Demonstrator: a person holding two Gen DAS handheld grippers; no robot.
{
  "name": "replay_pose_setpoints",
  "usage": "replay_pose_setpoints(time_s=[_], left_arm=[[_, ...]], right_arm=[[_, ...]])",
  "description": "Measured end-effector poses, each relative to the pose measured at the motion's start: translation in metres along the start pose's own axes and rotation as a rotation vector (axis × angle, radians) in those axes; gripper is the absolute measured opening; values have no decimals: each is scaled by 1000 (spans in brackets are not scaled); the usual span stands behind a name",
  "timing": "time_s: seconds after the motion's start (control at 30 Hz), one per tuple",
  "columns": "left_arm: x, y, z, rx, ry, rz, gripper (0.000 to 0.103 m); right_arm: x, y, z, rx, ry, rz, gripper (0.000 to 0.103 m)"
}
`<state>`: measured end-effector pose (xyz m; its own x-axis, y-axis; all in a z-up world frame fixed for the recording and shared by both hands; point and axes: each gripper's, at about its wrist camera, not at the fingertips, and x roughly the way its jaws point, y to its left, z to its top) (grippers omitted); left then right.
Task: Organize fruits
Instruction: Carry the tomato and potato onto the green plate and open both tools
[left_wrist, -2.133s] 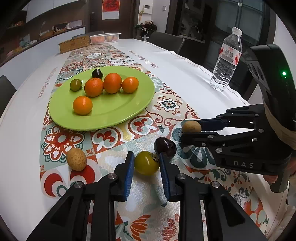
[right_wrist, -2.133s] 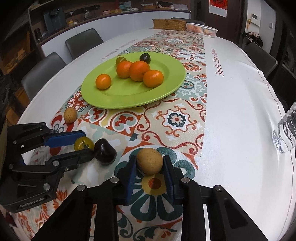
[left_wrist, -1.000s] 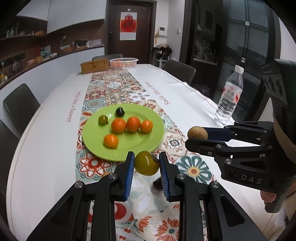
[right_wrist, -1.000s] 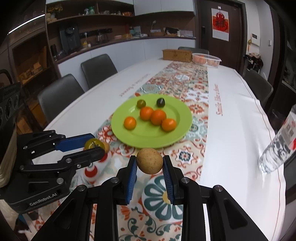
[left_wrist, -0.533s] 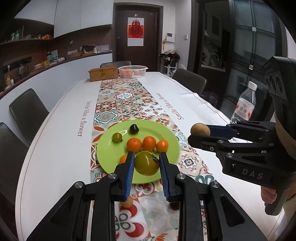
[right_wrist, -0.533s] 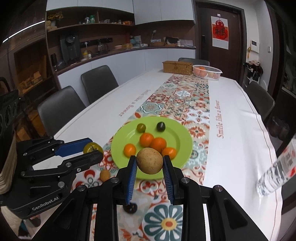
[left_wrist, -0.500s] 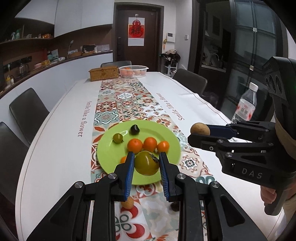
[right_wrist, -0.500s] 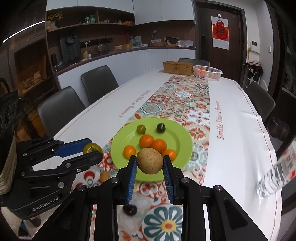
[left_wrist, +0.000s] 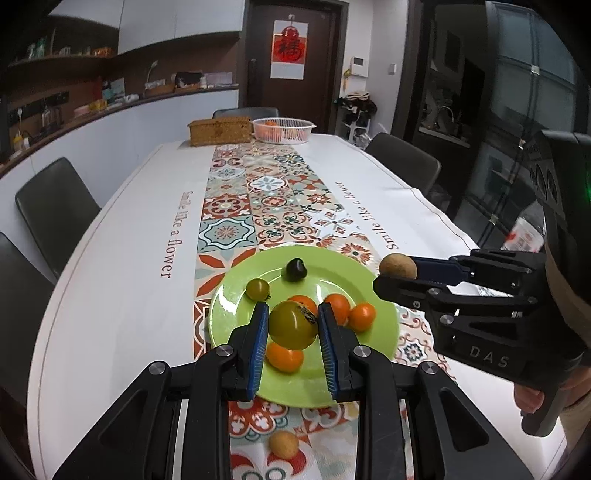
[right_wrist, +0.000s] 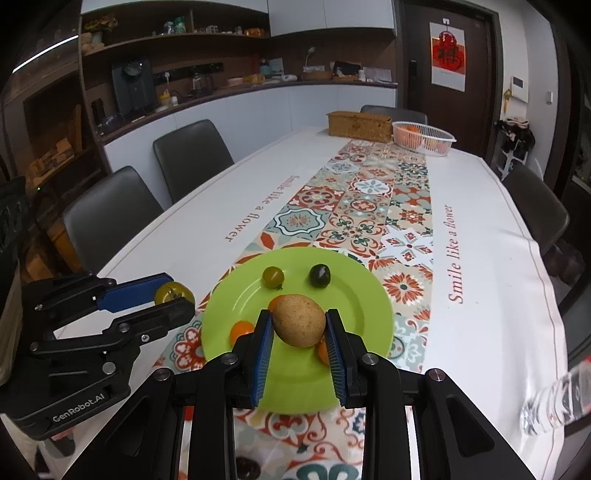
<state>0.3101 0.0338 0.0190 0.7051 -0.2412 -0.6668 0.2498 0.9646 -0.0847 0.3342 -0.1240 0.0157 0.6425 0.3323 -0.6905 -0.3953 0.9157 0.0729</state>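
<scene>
Dark cabinets, shelves and a door with a red hanging ring the long white worktop (left_wrist: 122, 295), whose patterned runner (left_wrist: 266, 206) carries a green plate (left_wrist: 229, 306); at the far end sit a woven box (left_wrist: 219, 130) and a white basket (left_wrist: 282, 129) of orange fruit.

From the left wrist view, the left tool (left_wrist: 292, 325) is clamped on a green-yellow tomato (left_wrist: 293, 324), held above the near half of the plate; its blue pads press both sides of the fruit. On the plate beyond lie a small green tomato (left_wrist: 258, 288), a dark fruit (left_wrist: 294, 270) and several oranges (left_wrist: 362, 316), one orange (left_wrist: 284, 356) showing under the held tomato. Only this view shows a small tan fruit (left_wrist: 283, 445) lying on the runner, off the plate on its near side, and a hand (left_wrist: 532, 398) gripping the handle of the right tool (left_wrist: 397, 275).

From the right wrist view, the right tool (right_wrist: 299, 325) is closed on a brown speckled round fruit (right_wrist: 299, 319), also above the plate (right_wrist: 354, 295); the oranges are mostly hidden behind it. Only this view shows a dark fruit (right_wrist: 246, 469) on the runner at the bottom edge, a clear bottle (right_wrist: 554, 404) at the right, and the left tool (right_wrist: 173, 295) from the side with its tomato (right_wrist: 174, 292) at the tips.
</scene>
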Motion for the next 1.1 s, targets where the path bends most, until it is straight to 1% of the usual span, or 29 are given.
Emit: replay_pose_setpoints(time_s=[0.27,0.57,0.87,1.0,1.03,1.07,1.1], left_arm=[[37,20,6,-40,56,-4,27],[72,37,6,-78,122,-14,27],[87,41,5,-89,157,-36,27],[85,41,7,-90,151,-28,31],[83,41,8,-90,149,-22,34],[81,41,7,-90,146,-18,35],[78,40,7,-84,141,-8,35]], right_arm=[[41,-6,11,3,62,-5,29],[74,-10,14,14,116,-10,29],[90,-15,16,25,135,-13,29],[90,-16,19,38,132,-4,31],[89,-17,19,41,130,-6,32],[88,-17,19,44,126,-9,35],[86,-18,19,46,122,-16,36]])
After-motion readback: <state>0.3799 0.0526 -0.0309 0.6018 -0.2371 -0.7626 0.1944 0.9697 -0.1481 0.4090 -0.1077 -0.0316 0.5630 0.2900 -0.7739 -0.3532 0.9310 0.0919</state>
